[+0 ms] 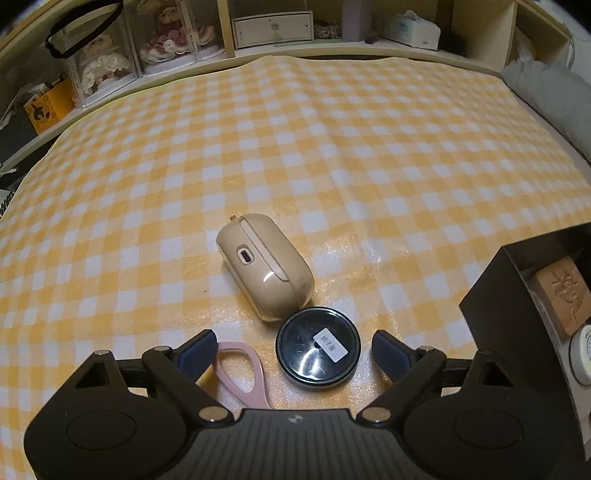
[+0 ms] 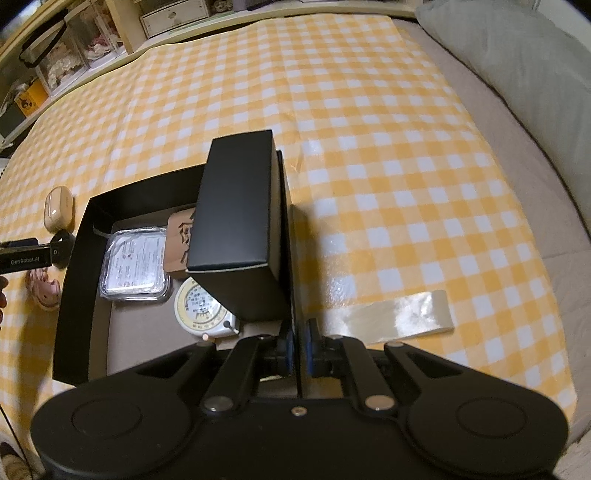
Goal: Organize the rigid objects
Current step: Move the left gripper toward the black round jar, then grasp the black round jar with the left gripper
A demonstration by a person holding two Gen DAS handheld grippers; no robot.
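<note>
My left gripper point(image 1: 291, 345) is open and empty, low over the checked cloth. A round black tin point(image 1: 317, 352) with a white label lies between its fingers. A beige earbud case point(image 1: 264, 266) lies just beyond the tin. A pink scissors handle point(image 1: 242, 373) lies by the left finger. My right gripper point(image 2: 298, 350) is shut on the right wall of the black storage box point(image 2: 72, 295). Inside the box are a tall black carton point(image 2: 240, 210), a clear-lidded container point(image 2: 135, 262), a round dial point(image 2: 199, 306) and a brown carved block point(image 2: 179, 240).
The yellow-and-white checked cloth point(image 1: 332, 147) covers the surface. Shelves with dolls point(image 1: 107, 62), a white drawer unit point(image 1: 273, 29) and a tissue box point(image 1: 410, 29) line the far edge. A grey pillow point(image 2: 517, 66) lies at the right. A strip of clear tape point(image 2: 399, 314) sticks to the cloth.
</note>
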